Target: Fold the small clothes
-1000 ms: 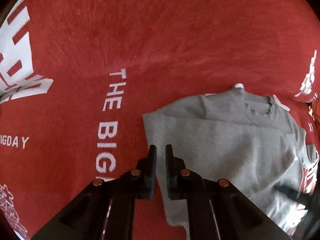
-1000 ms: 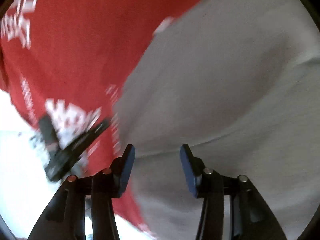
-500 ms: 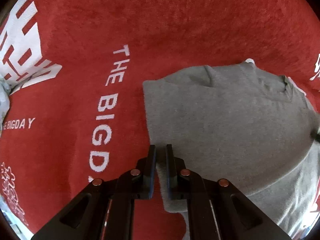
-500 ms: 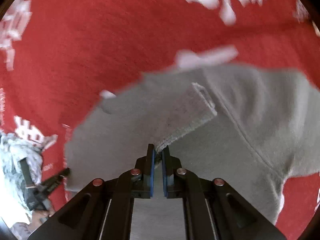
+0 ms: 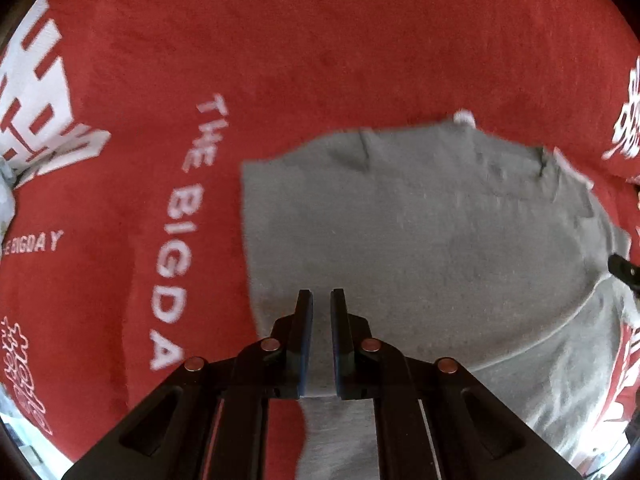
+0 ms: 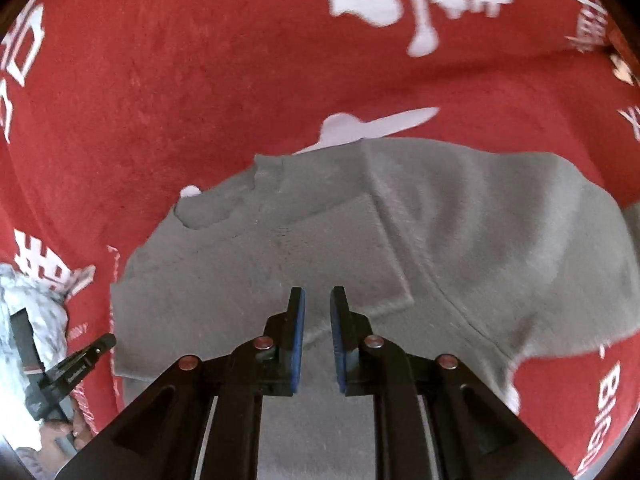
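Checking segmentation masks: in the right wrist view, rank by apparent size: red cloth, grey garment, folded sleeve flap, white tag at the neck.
1. red cloth, fills most of the frame.
2. grey garment.
3. folded sleeve flap, lying on the garment.
4. white tag, smallest.
The fisheye exaggerates what is near, but the gaps are wide.

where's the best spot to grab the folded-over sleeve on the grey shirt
Probably the sleeve's hemmed cuff edge near its free corner, just ahead of the right gripper. That edge lies loose on top of the grey shirt, so come in low from the near side and pinch one layer.
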Demonstrator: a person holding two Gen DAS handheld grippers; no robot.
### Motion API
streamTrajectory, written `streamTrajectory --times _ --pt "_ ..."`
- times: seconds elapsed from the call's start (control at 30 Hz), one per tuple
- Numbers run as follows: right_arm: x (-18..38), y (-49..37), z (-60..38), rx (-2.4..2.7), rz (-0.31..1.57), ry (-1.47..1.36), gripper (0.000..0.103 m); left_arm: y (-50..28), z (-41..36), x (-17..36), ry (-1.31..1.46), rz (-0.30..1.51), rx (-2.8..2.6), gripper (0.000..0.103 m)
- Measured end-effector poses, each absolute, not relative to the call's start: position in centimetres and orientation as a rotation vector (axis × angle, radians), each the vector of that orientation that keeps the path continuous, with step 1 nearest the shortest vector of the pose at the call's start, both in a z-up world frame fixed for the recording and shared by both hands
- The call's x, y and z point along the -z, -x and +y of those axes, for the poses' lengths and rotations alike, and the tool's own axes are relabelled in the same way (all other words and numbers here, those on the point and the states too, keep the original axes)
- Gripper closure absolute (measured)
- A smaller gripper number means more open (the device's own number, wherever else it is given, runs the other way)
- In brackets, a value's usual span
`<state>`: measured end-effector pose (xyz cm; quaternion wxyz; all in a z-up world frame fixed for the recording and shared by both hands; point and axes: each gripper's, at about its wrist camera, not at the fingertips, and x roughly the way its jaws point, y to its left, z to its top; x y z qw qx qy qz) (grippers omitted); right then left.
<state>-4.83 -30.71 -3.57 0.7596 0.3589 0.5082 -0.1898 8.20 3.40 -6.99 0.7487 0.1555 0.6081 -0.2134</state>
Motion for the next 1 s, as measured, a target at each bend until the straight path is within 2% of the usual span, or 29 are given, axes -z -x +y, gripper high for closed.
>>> streamTrajectory --times 0.07,0.2,0.27,0.4,0.63,0.7,0.77,0.97,1.0 --pt "4.9 4.8 -30.3 0.417 1.181 -0.73 0.086 -7.3 3.4 7.5 -0.364 1.298 0.462 0.093" --pt "5.1 6.1 -30.3 0.418 1.158 -0.741 0.086 -6.1 3.7 7.1 -0.444 1.266 0.499 0.092" --pt "5.1 7.6 -30.6 0.474 1.194 -0.788 0.083 -5.6 3.8 6.7 -0.48 1.274 0.503 0.092" --pt "4.3 11.6 -30.6 0.451 1.113 -0.984 0.075 -4.4 4.2 5.8 -0.499 1.287 0.512 0.092" --pt "3.5 15.5 -26.9 0.449 1.117 -1.077 0.075 -0.7 3.7 4.2 -0.495 1.335 0.571 0.092" --pt "3.4 16.1 -26.2 0.457 1.114 -1.096 0.07 0.3 3.5 3.8 -0.5 1.342 0.589 0.092" --pt "3.2 16.7 -25.6 0.469 1.102 -1.108 0.058 1.1 3.3 3.6 -0.508 1.348 0.596 0.092" --pt "2.4 17.7 -24.2 0.471 1.078 -1.126 0.046 3.1 3.4 3.1 -0.525 1.33 0.638 0.092" --pt "2.3 17.9 -24.0 0.472 1.079 -1.128 0.044 3.1 3.4 3.1 -0.526 1.332 0.642 0.065"
